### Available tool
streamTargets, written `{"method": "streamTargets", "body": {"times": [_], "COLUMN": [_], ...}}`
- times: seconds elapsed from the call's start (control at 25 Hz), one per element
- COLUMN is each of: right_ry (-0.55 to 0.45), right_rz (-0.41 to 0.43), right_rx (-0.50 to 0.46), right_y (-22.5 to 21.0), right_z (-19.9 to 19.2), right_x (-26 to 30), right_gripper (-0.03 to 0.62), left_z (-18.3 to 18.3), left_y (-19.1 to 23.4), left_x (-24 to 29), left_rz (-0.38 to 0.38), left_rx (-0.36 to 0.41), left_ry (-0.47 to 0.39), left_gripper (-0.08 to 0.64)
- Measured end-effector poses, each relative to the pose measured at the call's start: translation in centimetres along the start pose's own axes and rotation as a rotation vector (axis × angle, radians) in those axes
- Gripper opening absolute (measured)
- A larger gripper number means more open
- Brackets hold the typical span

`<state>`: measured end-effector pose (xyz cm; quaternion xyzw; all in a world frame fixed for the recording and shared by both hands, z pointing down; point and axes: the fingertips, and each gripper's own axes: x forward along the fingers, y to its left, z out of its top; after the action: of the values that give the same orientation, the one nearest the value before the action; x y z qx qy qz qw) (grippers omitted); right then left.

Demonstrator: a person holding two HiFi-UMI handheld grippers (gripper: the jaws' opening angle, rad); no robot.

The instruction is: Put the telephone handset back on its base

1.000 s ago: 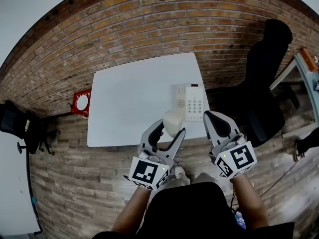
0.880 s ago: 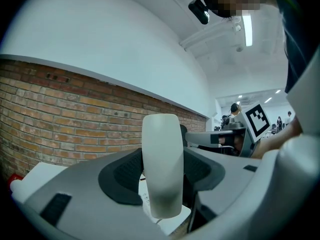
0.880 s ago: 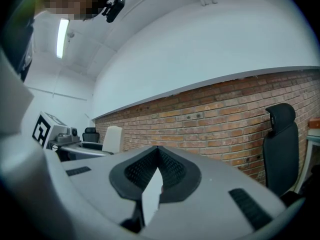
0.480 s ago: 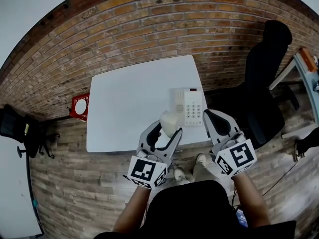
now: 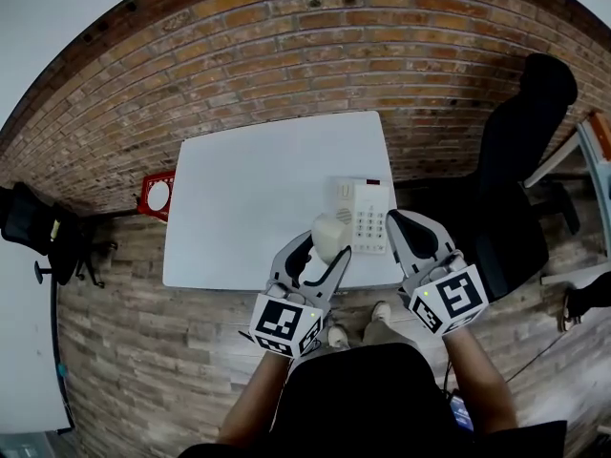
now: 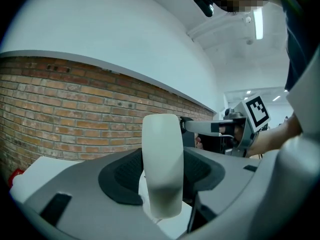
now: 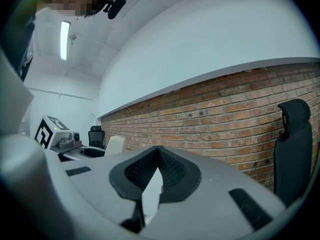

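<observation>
A white telephone base (image 5: 368, 215) with a keypad lies near the right front corner of the white table (image 5: 253, 194). My left gripper (image 5: 325, 247) is shut on the cream handset (image 5: 330, 234), held just left of and in front of the base. In the left gripper view the handset (image 6: 161, 169) stands upright between the jaws. My right gripper (image 5: 400, 223) hovers at the table's front right edge beside the base, its jaws together with nothing in them. The right gripper view shows its pads (image 7: 167, 171) meeting, and the handset (image 7: 115, 145) off to the left.
A black office chair (image 5: 520, 156) stands right of the table. On the wooden floor at the table's left lies a red object (image 5: 156, 196), with another black chair (image 5: 33, 229) farther left. A brick wall runs behind the table.
The base and table now sit closer to both grippers in the head view. The handset has come nearer to the base. Both grips look unchanged.
</observation>
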<state>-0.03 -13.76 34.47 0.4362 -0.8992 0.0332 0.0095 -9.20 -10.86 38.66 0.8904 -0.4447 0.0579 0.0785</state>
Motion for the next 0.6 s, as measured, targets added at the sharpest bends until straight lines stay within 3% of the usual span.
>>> {"method": "streamTargets", "body": {"times": [0.6], "right_ry": [0.023], "right_rz": [0.053], "right_rx": [0.01], "right_y": [-3.9], "right_z": [-0.7], "right_x": [2.4], "right_gripper": [0.012], "left_z": [-4.7], "left_y": [2.6], "left_x": [5.5], "left_rz": [0.07], "left_rx": [-0.021], "left_ry": [0.14], "left_gripper": [0.25]}}
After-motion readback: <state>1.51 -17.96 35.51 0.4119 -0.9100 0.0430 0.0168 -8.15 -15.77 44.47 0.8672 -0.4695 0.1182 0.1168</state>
